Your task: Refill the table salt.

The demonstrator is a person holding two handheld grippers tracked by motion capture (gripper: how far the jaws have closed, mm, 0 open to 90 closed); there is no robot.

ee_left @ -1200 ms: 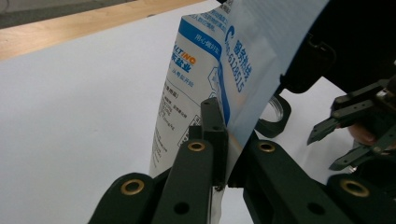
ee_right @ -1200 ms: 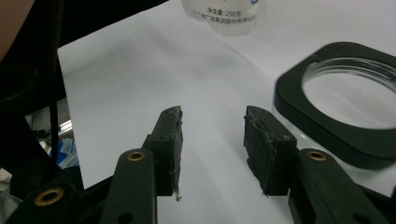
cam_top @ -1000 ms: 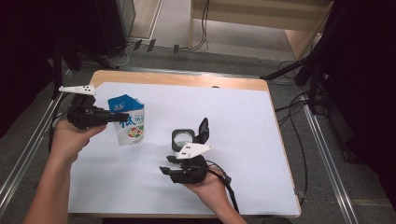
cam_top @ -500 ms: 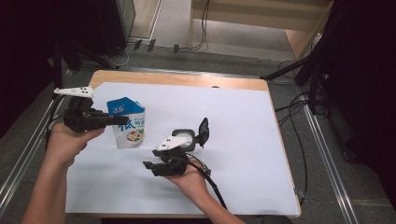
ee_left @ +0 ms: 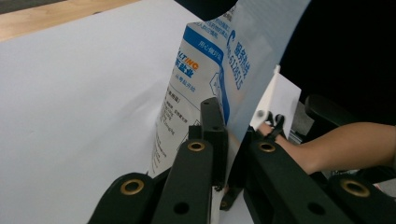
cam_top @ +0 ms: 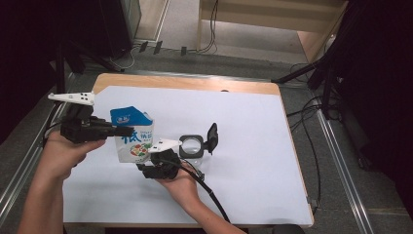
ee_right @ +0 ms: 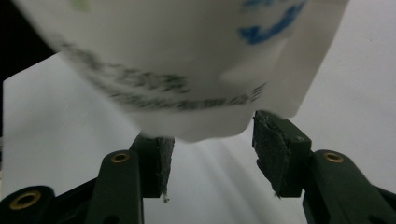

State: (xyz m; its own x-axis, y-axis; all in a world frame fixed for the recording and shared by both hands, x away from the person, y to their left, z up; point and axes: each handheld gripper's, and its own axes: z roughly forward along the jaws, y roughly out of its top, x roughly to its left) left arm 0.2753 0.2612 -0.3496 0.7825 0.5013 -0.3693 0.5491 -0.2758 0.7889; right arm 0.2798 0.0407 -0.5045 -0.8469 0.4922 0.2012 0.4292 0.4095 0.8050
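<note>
A blue-and-white printed pouch stands upright on the white table cover, left of centre. My left gripper comes in from the left and is shut on its upper side edge; in the left gripper view its jaws pinch the pouch. My right gripper sits low at the pouch's bottom right corner. Its jaws have just been closing, and in the right gripper view they stand apart, with the pouch's lower edge just past the fingertips and no pad pressing on it.
A small clear container with its black lid flipped open stands just right of the pouch. The white cover spreads over the wooden table. A cable trails from my right gripper toward the front edge.
My right gripper has moved left from beside the container to the pouch's bottom corner. My left gripper has lifted the pouch's top slightly.
</note>
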